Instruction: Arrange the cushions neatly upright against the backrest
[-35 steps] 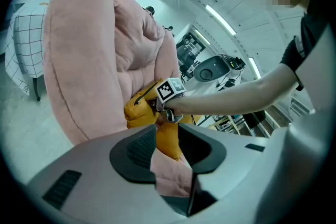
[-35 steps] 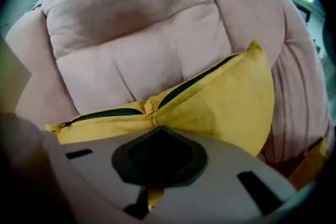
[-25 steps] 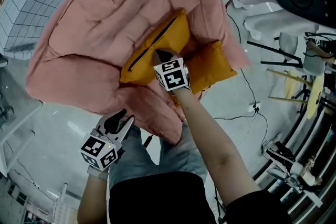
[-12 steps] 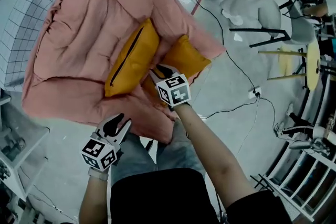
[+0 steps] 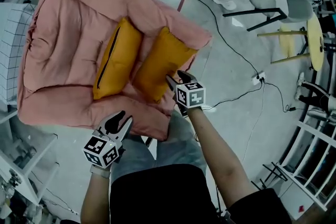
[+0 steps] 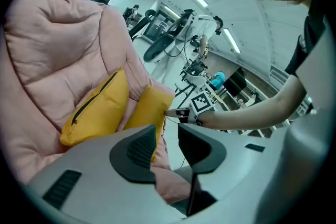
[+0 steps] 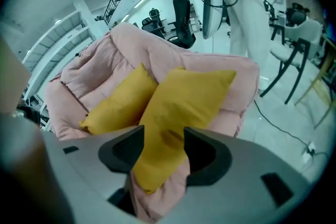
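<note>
Two yellow cushions lean side by side on a pink armchair (image 5: 68, 23). One has a black zipper (image 5: 113, 60); the plain one (image 5: 160, 63) stands to its right. My right gripper (image 5: 176, 81) is at the plain cushion's near right edge, its jaws opening. In the right gripper view, the plain cushion (image 7: 181, 102) shows a pinch dent between the parted jaws of that gripper (image 7: 164, 147), and the zipper cushion (image 7: 118, 102) is to the left. My left gripper (image 5: 118, 123) hangs open and empty over the armchair's front edge. The left gripper view shows its empty jaws (image 6: 167, 139) aimed at both cushions.
A black cable (image 5: 220, 23) runs across the grey floor to a power strip (image 5: 258, 80). Chairs (image 5: 273, 8) and a round wooden table (image 5: 315, 42) stand at the upper right, a white rack (image 5: 310, 165) at the lower right. A grid-patterned panel (image 5: 10, 44) is at the left.
The right gripper's jaws have parted and let go of the plain cushion, drawing back to its near edge. The plain cushion now stands beside the zipper cushion. The left gripper has not moved.
</note>
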Demonstrator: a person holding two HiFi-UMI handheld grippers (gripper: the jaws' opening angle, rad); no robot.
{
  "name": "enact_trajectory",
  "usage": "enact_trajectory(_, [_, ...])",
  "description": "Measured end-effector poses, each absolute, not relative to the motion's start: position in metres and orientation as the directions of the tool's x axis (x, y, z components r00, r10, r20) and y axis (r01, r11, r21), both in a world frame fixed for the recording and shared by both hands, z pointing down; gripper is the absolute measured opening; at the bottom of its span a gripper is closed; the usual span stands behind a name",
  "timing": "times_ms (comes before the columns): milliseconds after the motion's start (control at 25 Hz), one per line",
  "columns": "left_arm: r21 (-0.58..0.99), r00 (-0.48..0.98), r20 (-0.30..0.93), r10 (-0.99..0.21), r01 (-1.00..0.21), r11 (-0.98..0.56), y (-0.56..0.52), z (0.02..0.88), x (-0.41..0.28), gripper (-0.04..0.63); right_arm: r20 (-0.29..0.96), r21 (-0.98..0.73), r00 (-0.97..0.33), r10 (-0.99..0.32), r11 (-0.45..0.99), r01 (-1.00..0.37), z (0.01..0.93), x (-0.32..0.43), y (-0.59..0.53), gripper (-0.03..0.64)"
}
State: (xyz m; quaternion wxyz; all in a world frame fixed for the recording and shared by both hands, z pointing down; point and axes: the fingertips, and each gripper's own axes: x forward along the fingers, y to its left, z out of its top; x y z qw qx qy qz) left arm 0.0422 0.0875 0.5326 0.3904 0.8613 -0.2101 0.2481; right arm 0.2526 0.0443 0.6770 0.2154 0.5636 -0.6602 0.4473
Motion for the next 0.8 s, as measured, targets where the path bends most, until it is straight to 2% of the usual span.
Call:
enact_trajectory(240, [0.555, 0.764, 0.619, -0.18, -0.588, -0.588, 0.101, 0.54, 0.051, 0.138, 0.773, -0.472, -0.348, -0.53, -0.115, -0.874, 0.719, 0.261, 0.059, 0.326])
enact_trajectory(520, [0.539, 0.725, 0.647, -0.235, -0.653, -0.532, 0.112, 0.549, 0.041, 0.138, 0.756, -0.53, -0.404, -0.515, -0.12, -0.839, 0.747, 0.253, 0.044, 0.333])
enact_trajectory(600, [0.537, 0.716, 0.65, -0.255, -0.67, -0.513, 0.112, 0.55, 0.038, 0.138, 0.754, -0.544, -0.429, -0.497, -0.109, -0.832, 0.749, 0.252, 0.043, 0.32])
enact_trajectory(800, [0.534, 0.713, 0.649, -0.267, -0.676, -0.508, 0.112, 0.548, 0.038, 0.138, 0.758, -0.545, -0.474, -0.449, -0.036, -0.838, 0.74, 0.247, 0.042, 0.214])
